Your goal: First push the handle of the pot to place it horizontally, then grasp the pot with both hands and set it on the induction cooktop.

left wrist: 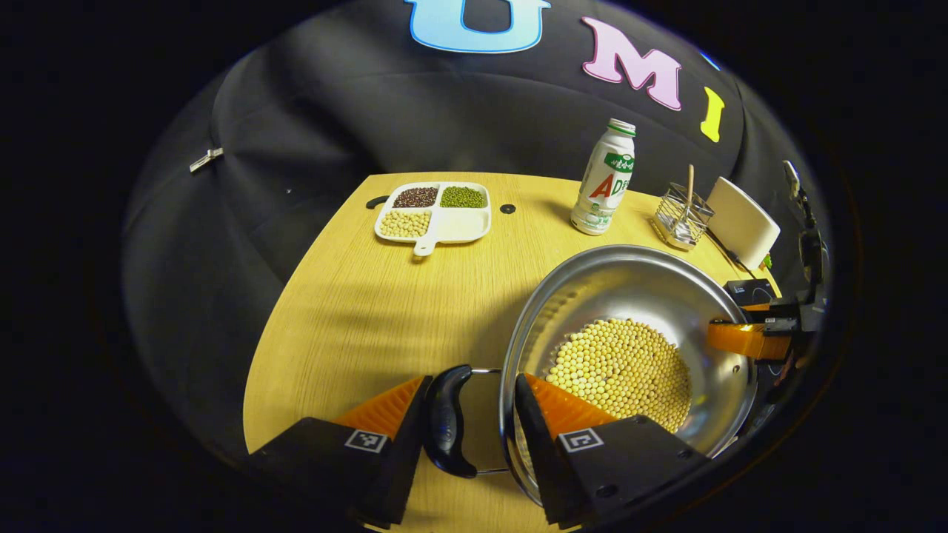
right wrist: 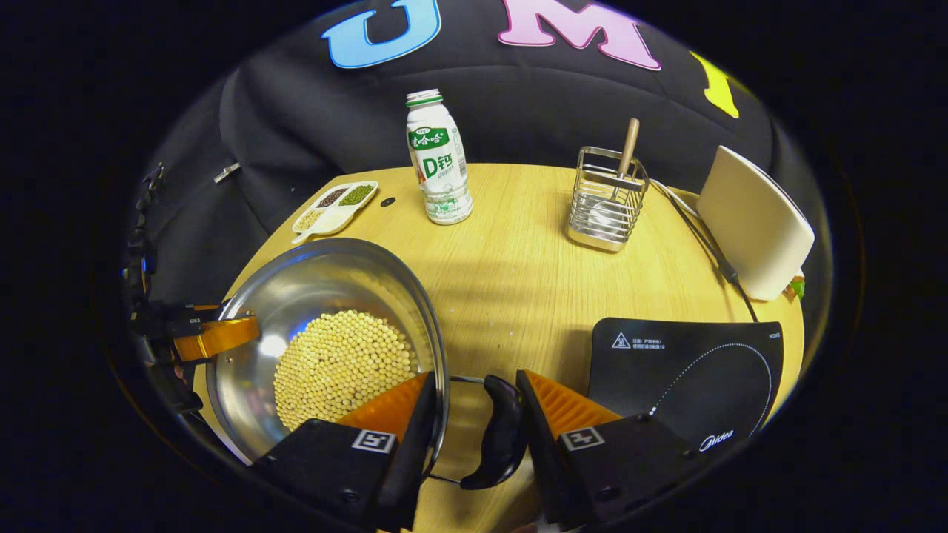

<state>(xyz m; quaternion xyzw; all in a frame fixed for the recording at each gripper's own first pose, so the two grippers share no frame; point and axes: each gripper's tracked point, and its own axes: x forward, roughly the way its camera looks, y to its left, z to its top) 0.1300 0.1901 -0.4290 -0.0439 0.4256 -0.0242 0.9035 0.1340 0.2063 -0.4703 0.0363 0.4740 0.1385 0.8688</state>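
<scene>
A steel pot [left wrist: 629,289] [right wrist: 326,285] holding soybeans [left wrist: 622,370] [right wrist: 341,363] is on the wooden table [left wrist: 355,311], left of the black induction cooktop [right wrist: 689,370]. My left gripper [left wrist: 472,381] clamps one black side handle [left wrist: 444,422], with one finger outside the handle and the other inside the rim. In the same way, my right gripper [right wrist: 474,377] holds the opposite handle [right wrist: 503,433]. Each gripper also appears across the pot in the other's view. Both handles lie level. I cannot tell whether the pot rests on the table or hangs just above it.
At the back stand a white bottle [left wrist: 606,181] [right wrist: 438,159], a divided dish of beans [left wrist: 435,211] [right wrist: 335,207], a wire holder with a wooden stick [left wrist: 683,215] [right wrist: 606,196] and a white board [right wrist: 754,222]. A cable [right wrist: 703,237] runs toward the cooktop.
</scene>
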